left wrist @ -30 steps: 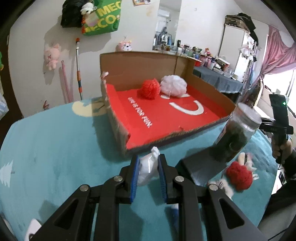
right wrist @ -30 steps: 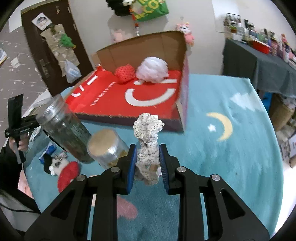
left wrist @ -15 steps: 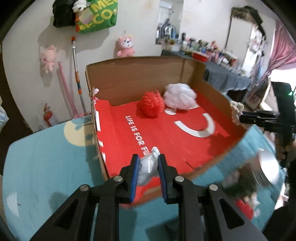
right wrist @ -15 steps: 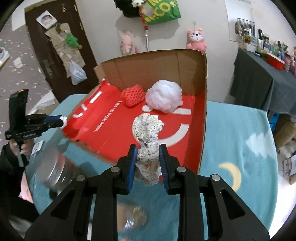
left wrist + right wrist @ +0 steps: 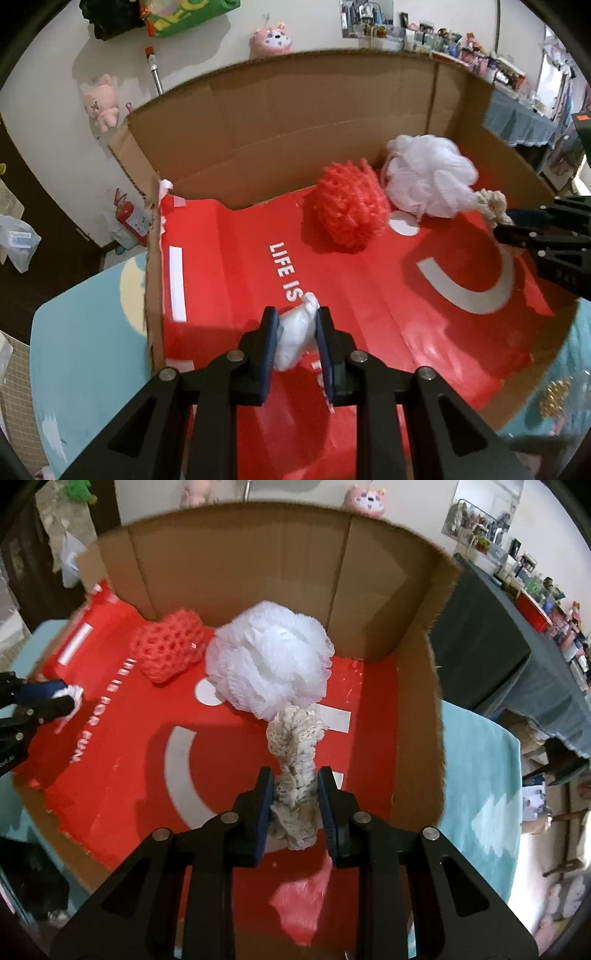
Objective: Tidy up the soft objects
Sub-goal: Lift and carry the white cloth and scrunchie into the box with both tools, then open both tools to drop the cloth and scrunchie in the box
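Observation:
My left gripper [image 5: 294, 332] is shut on a small white soft bundle [image 5: 295, 339] and hangs over the near part of the red-lined cardboard box [image 5: 280, 122]. Over the right half of the box [image 5: 236, 565], my right gripper [image 5: 295, 801] is shut on a cream knitted cloth [image 5: 295, 760] that stands up between the pads. At the back of the box lie a red knitted ball [image 5: 347, 214] [image 5: 170, 651] and a white mesh bath puff [image 5: 428, 175] [image 5: 269, 664]. Each gripper shows at the edge of the other's view: the right gripper [image 5: 506, 221], the left gripper [image 5: 70, 698].
The box rests on a light blue rug [image 5: 88, 325] [image 5: 480, 775]. A dark-covered table [image 5: 491, 635] crowded with small items stands to the right. Plush toys [image 5: 101, 101] and a green bag hang on the back wall.
Both grippers have travelled from the rug in front of the box to above its red floor, each still holding its cloth. The jars and the red plush have dropped out of view.

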Demonstrator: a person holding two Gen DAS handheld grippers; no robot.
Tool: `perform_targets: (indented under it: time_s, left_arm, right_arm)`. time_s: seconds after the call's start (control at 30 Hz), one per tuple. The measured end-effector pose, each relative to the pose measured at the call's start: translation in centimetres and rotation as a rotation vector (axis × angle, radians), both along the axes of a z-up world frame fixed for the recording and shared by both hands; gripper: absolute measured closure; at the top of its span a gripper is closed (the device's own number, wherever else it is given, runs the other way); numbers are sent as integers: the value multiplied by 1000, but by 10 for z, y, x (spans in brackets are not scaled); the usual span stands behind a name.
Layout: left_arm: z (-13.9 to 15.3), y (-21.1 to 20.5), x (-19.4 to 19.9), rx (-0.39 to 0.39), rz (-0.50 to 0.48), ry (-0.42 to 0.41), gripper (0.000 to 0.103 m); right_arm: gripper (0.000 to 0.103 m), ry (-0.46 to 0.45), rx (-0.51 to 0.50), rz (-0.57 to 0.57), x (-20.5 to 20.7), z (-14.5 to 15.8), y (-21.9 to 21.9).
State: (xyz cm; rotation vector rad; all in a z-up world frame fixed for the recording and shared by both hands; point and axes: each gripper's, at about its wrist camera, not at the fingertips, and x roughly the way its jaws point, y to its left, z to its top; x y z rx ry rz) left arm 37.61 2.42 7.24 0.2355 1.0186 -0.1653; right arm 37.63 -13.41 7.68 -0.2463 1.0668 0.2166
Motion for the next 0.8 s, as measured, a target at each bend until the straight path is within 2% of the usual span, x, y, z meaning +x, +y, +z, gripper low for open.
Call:
perform_targets:
  time_s: [0.17,0.37,0.43,0.6,0.7,0.8]
  left_arm:
    - [-8,-1,12,22,13,12,79]
    - [-19,1,17,40,20,30,77]
    - [-21,2,19,41,23,30,73]
    - [-23,3,18,39,23,32,72]
    - [-25,1,20,43,23,32,67]
    - [-24,2,17,29,28,25,57]
  right_arm:
    - [78,26,-39,-12,14,-11,4]
    - [77,29,-35,-17,18,-14,-1]
    - [77,28,-23,-17,17,-13,-2]
    - [76,18,-49,-7,15,-14,0]
    - [74,18,-42,-11,13,-15,1]
    - [72,16,-47,-3,10,-13,6]
